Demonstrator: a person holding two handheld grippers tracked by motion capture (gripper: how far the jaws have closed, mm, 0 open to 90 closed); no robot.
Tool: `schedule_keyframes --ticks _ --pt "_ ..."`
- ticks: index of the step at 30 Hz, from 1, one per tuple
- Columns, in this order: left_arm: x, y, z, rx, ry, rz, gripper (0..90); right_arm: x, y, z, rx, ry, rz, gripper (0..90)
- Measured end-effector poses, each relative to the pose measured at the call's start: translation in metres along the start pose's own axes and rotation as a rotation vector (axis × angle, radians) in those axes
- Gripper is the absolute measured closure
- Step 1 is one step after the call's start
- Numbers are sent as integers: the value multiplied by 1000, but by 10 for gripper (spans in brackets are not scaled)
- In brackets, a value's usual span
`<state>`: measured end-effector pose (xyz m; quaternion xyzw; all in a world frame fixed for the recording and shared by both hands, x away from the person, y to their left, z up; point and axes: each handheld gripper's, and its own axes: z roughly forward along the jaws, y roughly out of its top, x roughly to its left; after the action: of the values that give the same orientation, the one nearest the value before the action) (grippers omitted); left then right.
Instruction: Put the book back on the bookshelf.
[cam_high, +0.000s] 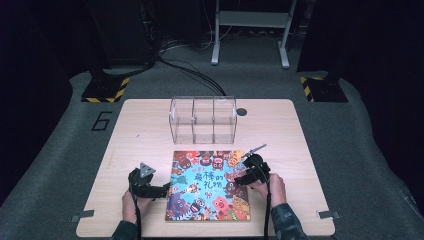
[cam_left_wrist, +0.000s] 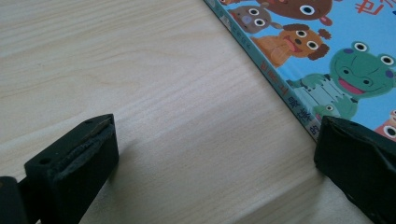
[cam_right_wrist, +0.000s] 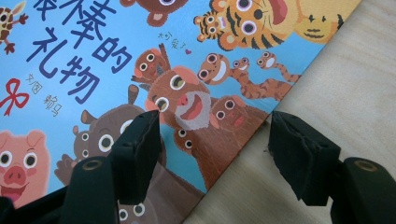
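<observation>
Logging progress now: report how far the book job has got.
Done: nothing yet; the colourful animal-cover picture book lies flat on the pale wooden table. In hand: open left tongs and right tongs straddle its side edges. Left: gripping and moving it.

Left gripper (cam_high: 161, 190): black body, grey three-cornered plate on top, black cable trailing back along forearm. In left gripper view, two black jaws, blocky, matte; pad (cam_left_wrist: 77, 163) scuffed and chipped along edge, small round hole in face.

Right gripper (cam_high: 245, 176): black body, thin grey strip sticking out at its top, black cable running down over hand. In right gripper view, jaw pads (cam_right_wrist: 137, 149) wedge-shaped, rough-edged; round recessed screw holes at jaw bases.

Sleeves (cam_high: 285, 222): dark, mottled camouflage pattern, both forearms.
</observation>
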<state>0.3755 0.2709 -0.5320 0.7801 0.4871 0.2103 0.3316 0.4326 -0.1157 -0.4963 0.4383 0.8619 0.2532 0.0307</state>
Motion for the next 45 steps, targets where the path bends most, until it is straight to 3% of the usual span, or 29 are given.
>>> schedule_keyframes --ticks 7,12,20,21,27,32,33,36,40,45 --pt "0 0 0 0 0 1 0 0 5 1 22 -8 34 359" --pt "0 0 0 -1 -1 1 0 -2 0 -1 -19 6 59 385" --pt "0 0 0 0 -1 1 0 -6 -1 -2 -20 37 86 381" --pt "0 0 0 0 0 4 0 -8 -2 -2 -30 43 71 381" --pt "0 0 0 0 -1 0 0 -15 -7 -3 -69 98 116 394" --pt "0 0 0 1 0 6 0 -15 -8 -3 -70 93 120 415" --pt "0 0 0 1 0 5 0 -11 -4 -3 -41 52 88 423" --pt "0 0 0 0 0 5 0 -4 3 -1 6 11 75 406" --pt "0 0 0 -1 -1 1 0 -4 12 0 69 25 88 401" --pt "0 0 0 -3 1 5 0 -4 13 1 63 30 93 390"
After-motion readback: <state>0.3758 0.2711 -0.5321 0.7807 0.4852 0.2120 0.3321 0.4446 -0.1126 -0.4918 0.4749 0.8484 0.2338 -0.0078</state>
